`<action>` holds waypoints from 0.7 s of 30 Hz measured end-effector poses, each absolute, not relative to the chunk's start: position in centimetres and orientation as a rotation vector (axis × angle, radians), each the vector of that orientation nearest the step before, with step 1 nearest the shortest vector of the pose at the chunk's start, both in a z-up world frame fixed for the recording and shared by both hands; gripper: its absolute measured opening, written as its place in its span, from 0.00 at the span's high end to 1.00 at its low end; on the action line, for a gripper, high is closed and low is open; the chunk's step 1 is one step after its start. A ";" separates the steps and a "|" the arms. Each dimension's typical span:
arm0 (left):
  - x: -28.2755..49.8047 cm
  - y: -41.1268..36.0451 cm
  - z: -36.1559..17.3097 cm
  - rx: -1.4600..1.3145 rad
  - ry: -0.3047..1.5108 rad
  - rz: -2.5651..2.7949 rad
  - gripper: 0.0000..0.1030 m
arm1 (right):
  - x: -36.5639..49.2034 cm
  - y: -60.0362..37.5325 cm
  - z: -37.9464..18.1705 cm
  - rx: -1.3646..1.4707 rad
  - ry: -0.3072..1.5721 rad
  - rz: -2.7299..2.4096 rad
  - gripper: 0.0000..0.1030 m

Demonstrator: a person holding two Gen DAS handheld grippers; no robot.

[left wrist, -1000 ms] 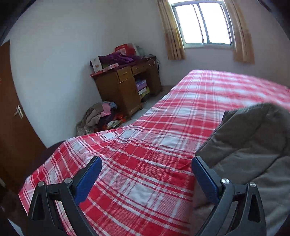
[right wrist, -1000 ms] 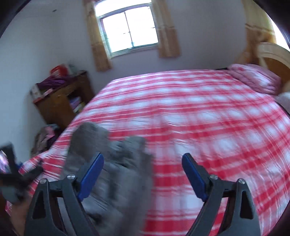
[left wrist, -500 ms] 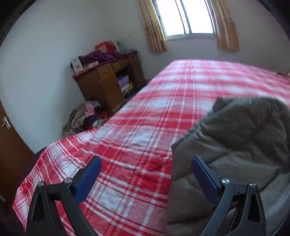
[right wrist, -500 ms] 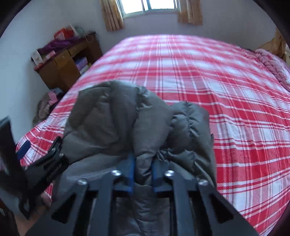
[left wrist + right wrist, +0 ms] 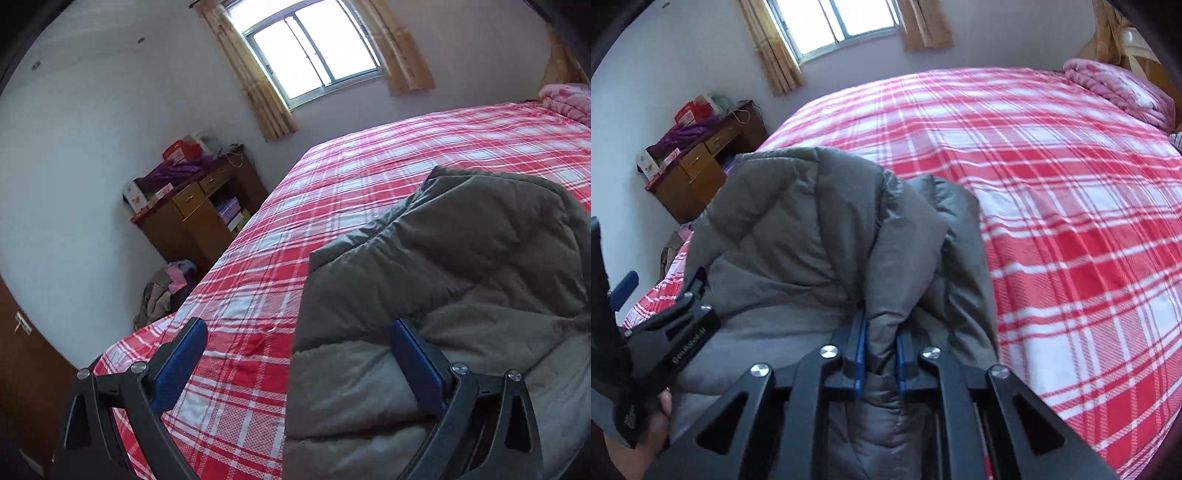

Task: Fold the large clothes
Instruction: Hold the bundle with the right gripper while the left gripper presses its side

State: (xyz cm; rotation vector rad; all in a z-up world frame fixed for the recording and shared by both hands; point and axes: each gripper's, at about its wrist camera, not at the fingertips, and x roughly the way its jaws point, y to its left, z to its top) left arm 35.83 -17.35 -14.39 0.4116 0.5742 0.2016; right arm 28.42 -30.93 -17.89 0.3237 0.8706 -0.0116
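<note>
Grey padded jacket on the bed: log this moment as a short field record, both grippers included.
garment: grey padded jacket, bunched in thick folds
surface: red plaid bed cover
right gripper: jaws have just eased slightly open after clamping, pads still pinching a jacket fold
left gripper: open, jacket edge between its fingers, not gripped
beside bed: wooden desk, clothes heap on floor
folding: not yet done

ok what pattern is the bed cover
Red and white plaid on the bed cover, clearest in the right wrist view.
</note>
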 end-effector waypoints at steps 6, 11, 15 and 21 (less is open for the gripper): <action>35.7 -19.1 -14.4 0.453 0.570 0.181 0.04 | 27.1 -31.0 -10.9 0.250 0.761 -0.156 0.70; 35.9 -16.4 -11.9 0.324 0.571 0.193 0.03 | 30.1 -27.8 -9.0 0.185 0.737 -0.136 0.70; 38.7 -14.8 -12.6 0.249 0.641 0.198 0.03 | 31.5 -28.7 -14.7 0.239 0.805 -0.139 0.70; 39.9 -16.2 -16.3 0.304 0.666 0.232 0.03 | 30.1 -28.9 -18.4 0.241 0.774 -0.136 0.70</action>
